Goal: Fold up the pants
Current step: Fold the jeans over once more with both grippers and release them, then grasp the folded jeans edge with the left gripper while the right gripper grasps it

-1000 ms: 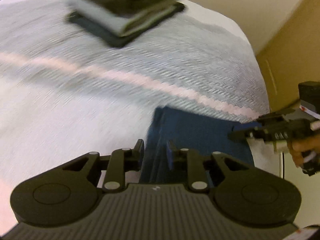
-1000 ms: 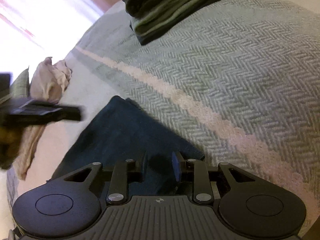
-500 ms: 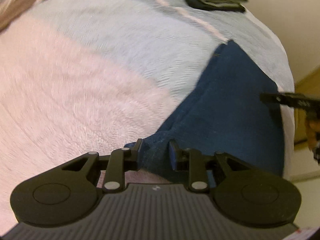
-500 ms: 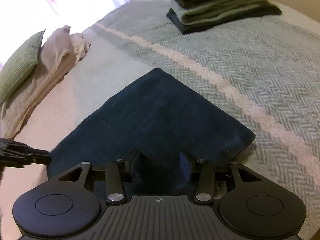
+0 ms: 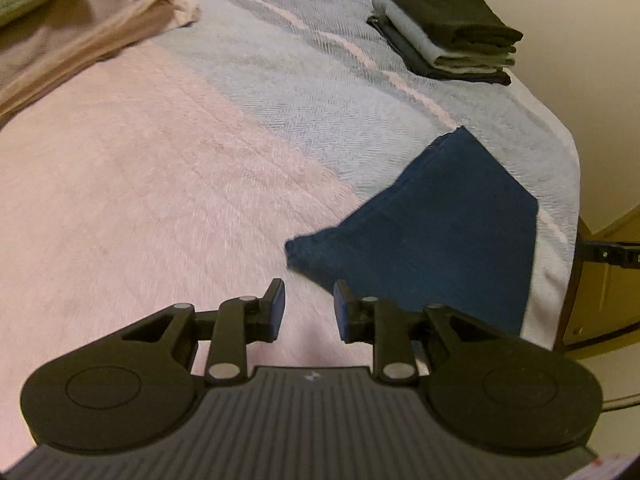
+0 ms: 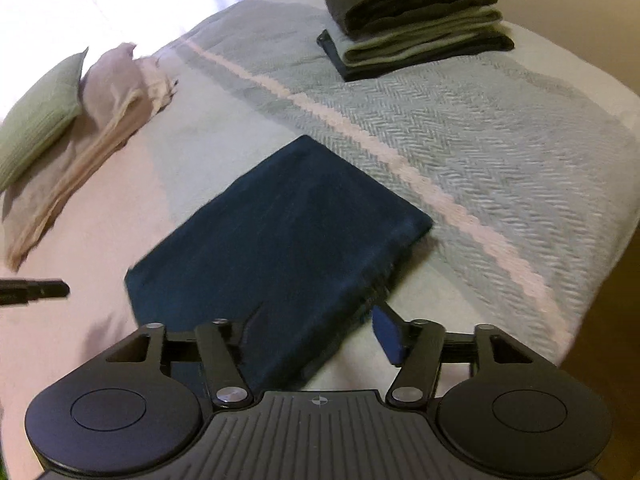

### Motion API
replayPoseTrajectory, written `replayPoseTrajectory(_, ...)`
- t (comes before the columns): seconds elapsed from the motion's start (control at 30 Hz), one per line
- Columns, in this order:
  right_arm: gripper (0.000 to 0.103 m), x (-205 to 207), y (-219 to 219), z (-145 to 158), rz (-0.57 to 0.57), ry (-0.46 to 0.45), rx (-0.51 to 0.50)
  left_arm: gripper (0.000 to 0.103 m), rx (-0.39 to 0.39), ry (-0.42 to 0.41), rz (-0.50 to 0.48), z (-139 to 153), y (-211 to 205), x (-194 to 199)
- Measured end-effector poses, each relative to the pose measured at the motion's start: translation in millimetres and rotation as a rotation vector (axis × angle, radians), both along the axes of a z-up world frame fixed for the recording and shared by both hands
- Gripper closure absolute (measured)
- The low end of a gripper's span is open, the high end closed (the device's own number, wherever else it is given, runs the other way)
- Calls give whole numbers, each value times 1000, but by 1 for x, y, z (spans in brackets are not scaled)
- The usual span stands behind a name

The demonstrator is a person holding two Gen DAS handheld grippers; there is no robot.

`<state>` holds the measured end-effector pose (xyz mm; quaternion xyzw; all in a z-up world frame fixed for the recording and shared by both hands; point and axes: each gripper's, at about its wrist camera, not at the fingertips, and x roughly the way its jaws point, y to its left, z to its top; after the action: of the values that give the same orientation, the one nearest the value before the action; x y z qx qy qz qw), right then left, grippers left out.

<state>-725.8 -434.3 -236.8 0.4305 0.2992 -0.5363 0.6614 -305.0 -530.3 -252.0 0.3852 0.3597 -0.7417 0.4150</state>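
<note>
The dark blue pants (image 5: pixel 440 240) lie folded flat in a rectangle near the bed's corner, also clear in the right wrist view (image 6: pixel 280 232). My left gripper (image 5: pixel 309 286) hovers over the pink sheet just short of the pants' near corner. Its jaws are closing to a narrow gap with nothing between them. My right gripper (image 6: pixel 316 314) hangs above the pants' near edge, jaws opening wide, pads off the cloth. Each gripper's tip shows at the edge of the other's view: the right gripper (image 5: pixel 608 254) and the left gripper (image 6: pixel 36 292).
A stack of folded dark and grey clothes (image 5: pixel 448 36) (image 6: pixel 412 12) sits at the far corner of the bed. A green pillow (image 6: pixel 40 112) and a beige pillow (image 5: pixel 80 28) lie at the head. The grey herringbone blanket (image 6: pixel 480 140) drops off at the bed's edge on the right.
My left gripper let go of the pants' corner and drew back over the pink sheet. My right gripper opened and lifted off the cloth. The pants now lie flat.
</note>
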Motion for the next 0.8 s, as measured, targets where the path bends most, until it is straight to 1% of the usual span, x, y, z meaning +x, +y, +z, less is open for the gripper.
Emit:
replayPoseTrajectory(0.1,41,-5,4,12,73,45,3,80,-25,-5,32,15,26,-6)
replayPoseTrajectory(0.13,40,-7,2,16,115,70,-3,79,-30,-8,43,18,34,-11)
replayPoseTrajectory(0.2,38,-11,-4,22,202,118,-20,78,-55,-41,52,23,49,-27)
replayPoseTrajectory(0.27,36,-16,-14,24,322,167,-40,75,-73,-57,74,24,56,-45)
replayPoseTrajectory(0.33,33,-21,-27,22,482,227,-63,68,-94,-78,106,25,63,-68)
replayPoseTrajectory(0.37,31,-26,-34,16,563,243,-74,65,-108,-91,114,25,66,-81)
replayPoseTrajectory(0.43,30,-31,-48,5,754,286,-108,46,-148,-111,99,24,78,-107)
replayPoseTrajectory(0.5,28,-36,-57,-8,924,324,-154,34,-190,-155,81,21,93,-137)
replayPoseTrajectory(0.53,28,-38,-60,-16,1019,355,-190,33,-197,-190,72,17,102,-154)
replayPoseTrajectory(0.6,27,-42,-62,-31,1171,391,-246,31,-211,-259,58,8,117,-182)
replayPoseTrajectory(0.67,27,-43,-62,-46,1295,417,-306,26,-221,-321,36,0,132,-210)
replayPoseTrajectory(0.7,26,-43,-60,-54,1356,426,-344,21,-237,-354,28,-4,139,-223)
replayPoseTrajectory(0.73,26,-40,-57,-63,1422,442,-392,17,-250,-376,24,-8,146,-233)
replayPoseTrajectory(0.8,24,-35,-53,-82,1528,469,-464,15,-260,-393,15,-18,156,-249)
